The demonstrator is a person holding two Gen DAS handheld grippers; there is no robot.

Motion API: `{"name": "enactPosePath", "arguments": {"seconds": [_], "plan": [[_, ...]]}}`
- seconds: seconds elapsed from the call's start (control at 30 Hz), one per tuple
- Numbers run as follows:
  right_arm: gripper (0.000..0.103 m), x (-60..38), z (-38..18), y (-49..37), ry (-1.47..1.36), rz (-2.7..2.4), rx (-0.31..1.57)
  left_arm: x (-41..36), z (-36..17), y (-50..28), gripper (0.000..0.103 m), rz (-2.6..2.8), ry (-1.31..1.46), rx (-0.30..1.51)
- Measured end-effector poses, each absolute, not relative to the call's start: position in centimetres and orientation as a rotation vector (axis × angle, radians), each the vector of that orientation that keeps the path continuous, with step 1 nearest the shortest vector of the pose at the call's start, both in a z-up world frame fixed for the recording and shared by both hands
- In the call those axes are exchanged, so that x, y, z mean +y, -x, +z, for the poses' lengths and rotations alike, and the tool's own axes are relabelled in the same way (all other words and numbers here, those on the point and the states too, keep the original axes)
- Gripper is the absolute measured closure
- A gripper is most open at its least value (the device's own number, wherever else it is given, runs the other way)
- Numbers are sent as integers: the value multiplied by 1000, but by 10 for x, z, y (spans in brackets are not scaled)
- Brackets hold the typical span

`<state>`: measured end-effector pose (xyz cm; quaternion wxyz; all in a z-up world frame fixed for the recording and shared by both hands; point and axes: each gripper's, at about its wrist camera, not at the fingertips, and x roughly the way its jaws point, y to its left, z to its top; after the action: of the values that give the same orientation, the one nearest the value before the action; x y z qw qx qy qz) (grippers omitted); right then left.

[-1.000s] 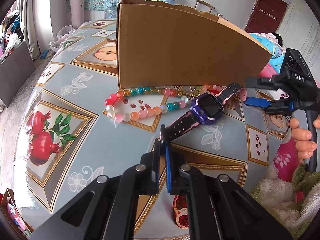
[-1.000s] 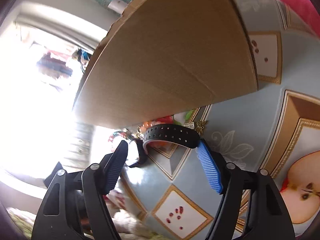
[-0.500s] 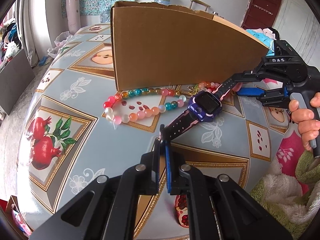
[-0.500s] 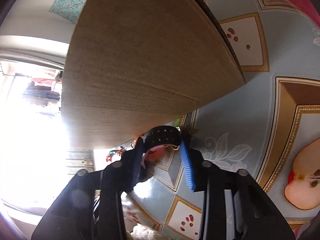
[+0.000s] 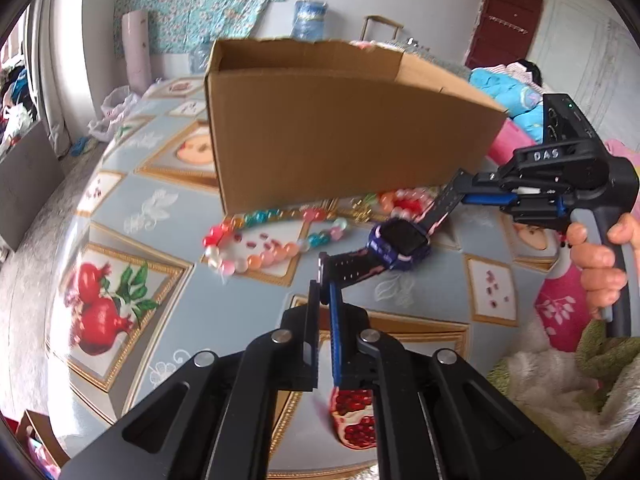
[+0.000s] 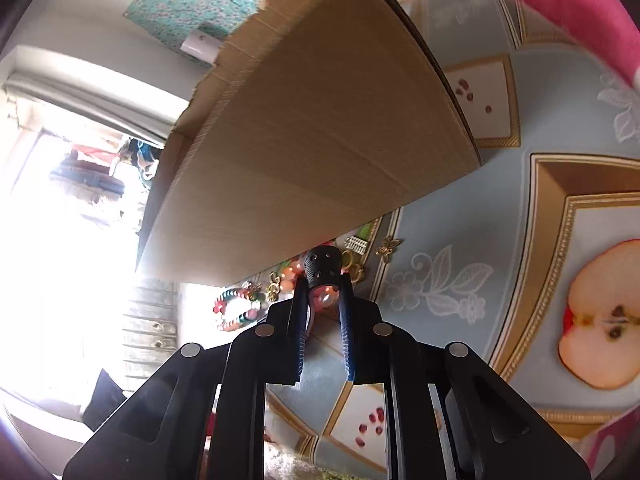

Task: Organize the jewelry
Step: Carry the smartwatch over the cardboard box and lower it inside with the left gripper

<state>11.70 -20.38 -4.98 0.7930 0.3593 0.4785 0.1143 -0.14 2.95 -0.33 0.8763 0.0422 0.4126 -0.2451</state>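
Two grips share one purple smartwatch point(image 5: 400, 245) right now, one on each strap end. Your left gripper point(image 5: 325, 286) has its fingers pinched together on the tip of the near strap, just ahead of its pads. Your right gripper point(image 6: 325, 280) is closing on the far, perforated strap end, which sits between its fingers point(image 6: 347, 320); the pads look to be touching the band, though blur at the tips makes full contact hard to confirm. Between the two grips the watch face hangs slightly above the tablecloth point(image 5: 120, 200), tilted toward you.

Let the right fingers finish squeezing before you lift further, and keep both hands rising evenly so the band stays lightly taut without twisting. Just beyond the watch lies the coloured bead necklace point(image 5: 256, 240), and past the right fingertips sit small gold trinkets point(image 6: 388, 250); lift straight up so a strap does not snag them. Behind all of it stands the open cardboard box point(image 5: 320, 128), the likely destination. Clear its front wall fully before carrying the watch over the rim.
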Motion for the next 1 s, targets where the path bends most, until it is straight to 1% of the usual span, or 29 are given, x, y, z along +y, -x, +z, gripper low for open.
{"name": "enactPosePath", "arguments": {"seconds": [0.17,0.33,0.43,0.53,0.6,0.73,0.77,0.9,1.0], "plan": [[90,-202,-4,-96,-621,236,944,28,38,15,99,-531,-96,745],[90,-194,61,-76,-478,280,795,28,88,13,99,-552,-92,613],[90,-180,93,-89,-402,301,700,25,123,-10,99,-548,-97,525],[90,-174,111,-127,-330,309,644,15,146,-51,99,-537,-109,502],[90,-175,113,-160,-325,325,664,3,148,-88,99,-517,-143,534],[90,-177,86,-252,-325,326,815,-19,128,-165,99,-469,-224,673],[90,-177,76,-269,-325,323,860,-27,115,-192,99,-455,-245,743],[89,-178,37,-319,-295,320,1016,-43,75,-252,99,-411,-319,916],[82,-173,12,-333,-265,302,1095,-51,54,-278,98,-390,-348,1014]]}}
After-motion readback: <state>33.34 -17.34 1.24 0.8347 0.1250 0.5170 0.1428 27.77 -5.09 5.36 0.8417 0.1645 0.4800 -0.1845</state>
